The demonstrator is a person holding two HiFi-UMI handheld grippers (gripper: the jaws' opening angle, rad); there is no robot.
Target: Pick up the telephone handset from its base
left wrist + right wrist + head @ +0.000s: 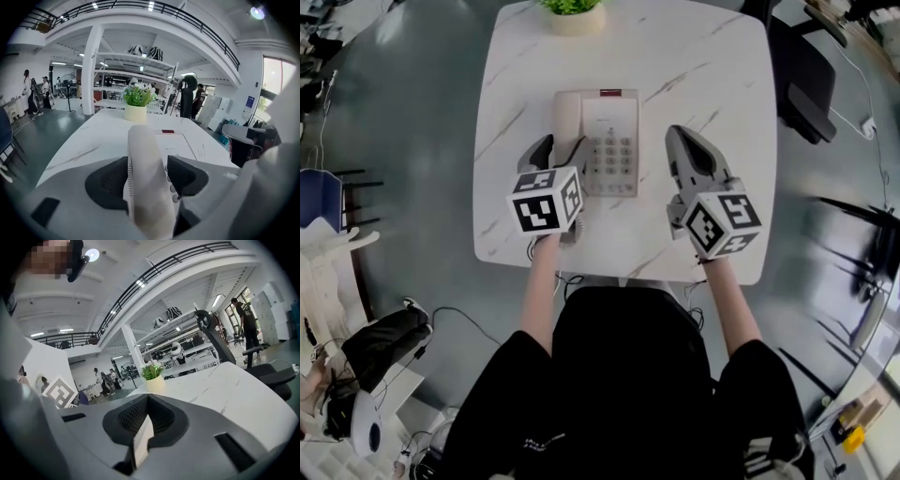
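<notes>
The handset point(566, 114) lies in its cradle on the left side of the phone base point(611, 127), not lifted. Its long axis goes along the base's left edge. The far end points away from me, toward the plant pot point(574, 19), which stands beyond the base near the far edge of the table point(712, 66). The near end points back to my body. It lies flat, approx. parallel to the columns of the keypad point(614, 155), which is just right of it on the base.

My left gripper point(561, 148) is at the near-left corner of the base, w/ its jaws apart, one on each side of the handset's near half. In the left gripper view the handset runs straight out between the two dark pads point(107, 180), along the jaws' own direction. The left pad is against or just beside the handset's side; I cannot tell which. On the right pad's side a thin gap shows, w/ some keys visible through it. So this claw is medium-wide, around the handset, w/ no firm squeeze to see.

My right gripper point(679, 137) is right of the base and apart from it, over bare table. Its jaws are together, nothing held. The tips point away from me, leaning a bit toward the base, so approx. the same way as the handset's axis. A small red label point(609, 93) sits at the base's far edge.
</notes>
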